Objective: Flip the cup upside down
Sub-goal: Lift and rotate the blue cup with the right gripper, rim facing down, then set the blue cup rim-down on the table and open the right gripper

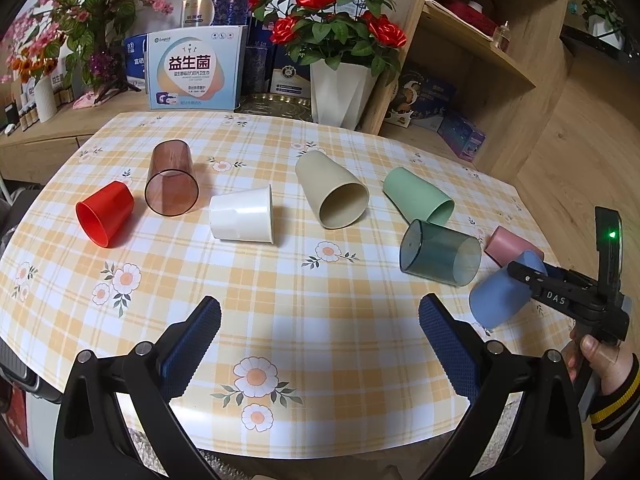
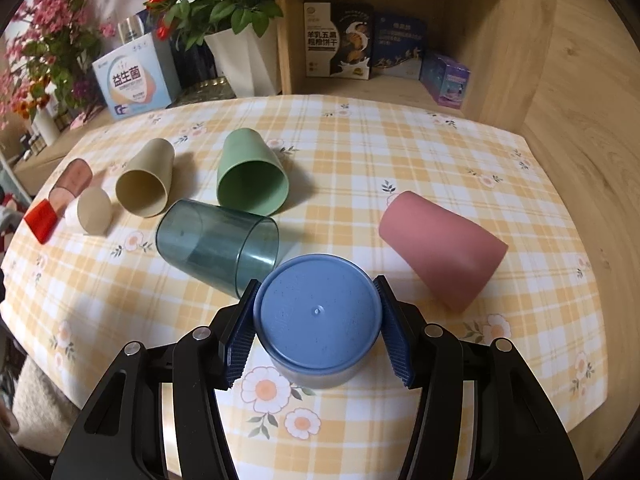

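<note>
Several cups lie on their sides on a checked tablecloth (image 1: 304, 312). My right gripper (image 2: 318, 324) is shut on a blue cup (image 2: 316, 312), its flat bottom facing the camera; from the left wrist view the blue cup (image 1: 500, 296) is held tilted just above the table. A pink cup (image 2: 440, 248) lies to its right, a clear teal cup (image 2: 216, 240) to its left. My left gripper (image 1: 320, 344) is open and empty over the table's near edge. A green cup (image 1: 416, 196), beige cup (image 1: 332, 188), white cup (image 1: 244, 216), brown clear cup (image 1: 172, 180) and red cup (image 1: 106, 212) lie further left.
A white pot of red roses (image 1: 340, 92), boxes (image 1: 192, 68) and a wooden shelf (image 1: 480, 60) stand behind the table. Pink flowers (image 1: 60, 24) stand at the back left.
</note>
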